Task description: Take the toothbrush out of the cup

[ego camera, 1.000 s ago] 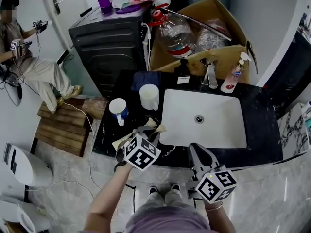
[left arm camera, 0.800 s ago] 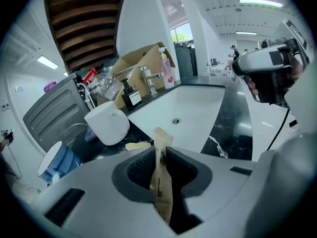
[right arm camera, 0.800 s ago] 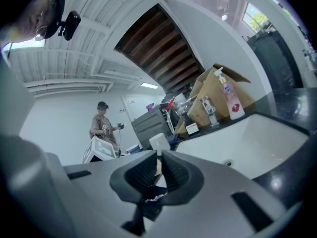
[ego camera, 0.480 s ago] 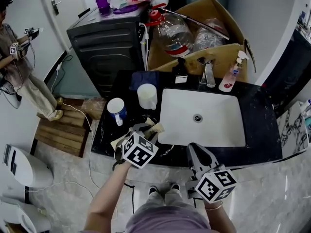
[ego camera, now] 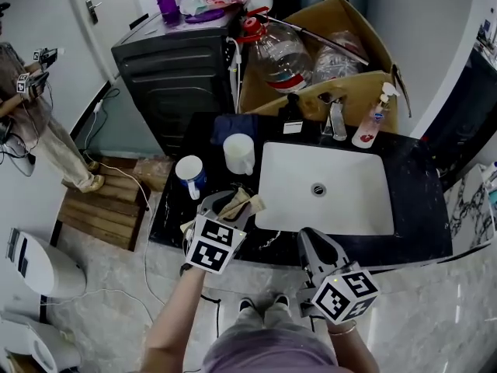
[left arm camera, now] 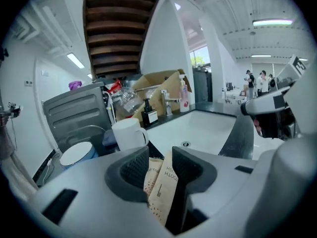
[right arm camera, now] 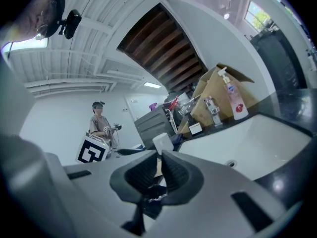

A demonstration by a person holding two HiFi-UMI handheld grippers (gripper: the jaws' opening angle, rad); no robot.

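Kraft-paper toothbrush packets (ego camera: 239, 205) lie on the black counter (ego camera: 175, 208) left of the sink. My left gripper (ego camera: 220, 203) hovers over them. Its jaws have just been opening and now stand apart, and the packets (left arm camera: 161, 187) show in the gap between the pads, not pinched. Behind them stand a white cup (ego camera: 239, 154) (left arm camera: 130, 134) and a blue cup (ego camera: 189, 174) (left arm camera: 77, 153); no toothbrush shows in either. My right gripper (ego camera: 309, 238) (right arm camera: 159, 170) rests at the counter's front edge with its jaws together and nothing in them.
The white sink basin (ego camera: 326, 189) fills the counter's middle, with a faucet (ego camera: 335, 119) and a soap bottle (ego camera: 371, 123) behind it. A blue cloth (ego camera: 231, 127) lies beyond the white cup. A cardboard box (ego camera: 326, 53) and a dark cabinet (ego camera: 175, 72) stand behind. A person (ego camera: 31, 115) stands far left.
My left gripper has lifted and drawn back a little, and its jaws have spread apart over the packets. The right gripper has stayed put. The person at far left has shifted.
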